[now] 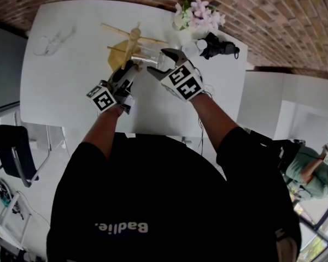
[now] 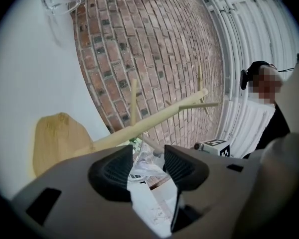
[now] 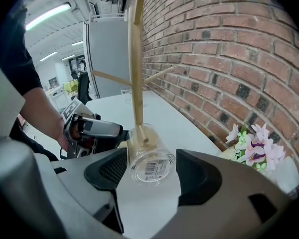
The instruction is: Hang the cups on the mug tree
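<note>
With the cup (image 3: 149, 164) sitting over a peg of the tree (image 3: 135, 59) at frame centre, between the wide, unclamped jaws of the left gripper (image 2: 148, 158) and right gripper (image 3: 152, 154), a straight, slow withdrawal was judged best, so that the cup was not dragged off.

Left gripper view: the clear cup (image 2: 147, 159) just ahead of the left gripper (image 2: 145, 172) is mostly hidden by its jaws; contact cannot be told. A second glass (image 2: 60, 1), far ahead-left, is cut by the lens edge. Right gripper view: the mug tree (image 3: 136, 73) trunk above the right gripper (image 3: 150, 169) runs out of frame; its base shows only dimly through the cup.
</note>
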`<act>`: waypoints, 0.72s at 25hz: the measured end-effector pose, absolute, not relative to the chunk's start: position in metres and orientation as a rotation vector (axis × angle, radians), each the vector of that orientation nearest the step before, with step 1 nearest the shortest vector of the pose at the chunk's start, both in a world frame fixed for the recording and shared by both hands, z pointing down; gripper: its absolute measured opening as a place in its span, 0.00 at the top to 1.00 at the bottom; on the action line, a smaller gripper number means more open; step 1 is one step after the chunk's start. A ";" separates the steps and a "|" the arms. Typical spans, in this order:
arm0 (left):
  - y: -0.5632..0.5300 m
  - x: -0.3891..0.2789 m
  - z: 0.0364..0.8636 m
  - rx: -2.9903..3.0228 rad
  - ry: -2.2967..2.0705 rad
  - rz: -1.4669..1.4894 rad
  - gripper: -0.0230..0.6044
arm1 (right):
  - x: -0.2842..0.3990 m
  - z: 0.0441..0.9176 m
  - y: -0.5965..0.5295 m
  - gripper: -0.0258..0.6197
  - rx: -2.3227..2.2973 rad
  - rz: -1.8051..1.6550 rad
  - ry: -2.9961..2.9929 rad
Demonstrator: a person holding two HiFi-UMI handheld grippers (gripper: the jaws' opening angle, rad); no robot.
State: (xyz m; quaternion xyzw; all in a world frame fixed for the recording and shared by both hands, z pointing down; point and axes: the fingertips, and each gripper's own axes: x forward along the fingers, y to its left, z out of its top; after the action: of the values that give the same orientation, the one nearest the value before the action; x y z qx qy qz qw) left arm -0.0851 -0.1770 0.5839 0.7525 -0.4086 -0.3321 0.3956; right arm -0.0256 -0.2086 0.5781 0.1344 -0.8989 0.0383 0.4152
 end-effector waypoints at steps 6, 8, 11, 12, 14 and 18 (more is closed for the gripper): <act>-0.168 -0.091 0.581 1.909 -1.059 -0.798 0.66 | -0.026 0.573 -0.210 0.48 0.356 0.089 -2.277; -0.164 -0.092 0.579 1.910 -1.062 -0.781 0.66 | -0.025 0.569 -0.210 0.48 0.370 0.089 -2.286; -0.157 -0.093 0.573 1.906 -1.067 -0.759 0.66 | -0.024 0.558 -0.210 0.48 0.403 0.083 -2.305; -0.155 -0.093 0.570 1.906 -1.068 -0.752 0.66 | -0.024 0.553 -0.210 0.48 0.417 0.081 -2.315; -0.149 -0.094 0.563 1.909 -1.069 -0.735 0.66 | -0.022 0.542 -0.208 0.48 0.444 0.083 -2.338; -0.136 -0.097 0.546 1.939 -1.060 -0.687 0.67 | -0.011 0.525 -0.198 0.48 0.493 0.104 -2.369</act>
State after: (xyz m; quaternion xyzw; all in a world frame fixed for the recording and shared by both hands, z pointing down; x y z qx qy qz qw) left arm -0.0970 -0.1358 0.5457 0.7673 -0.4193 -0.2720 0.4018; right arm -0.0114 -0.1976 0.5251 0.1907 -0.9155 0.0403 0.3519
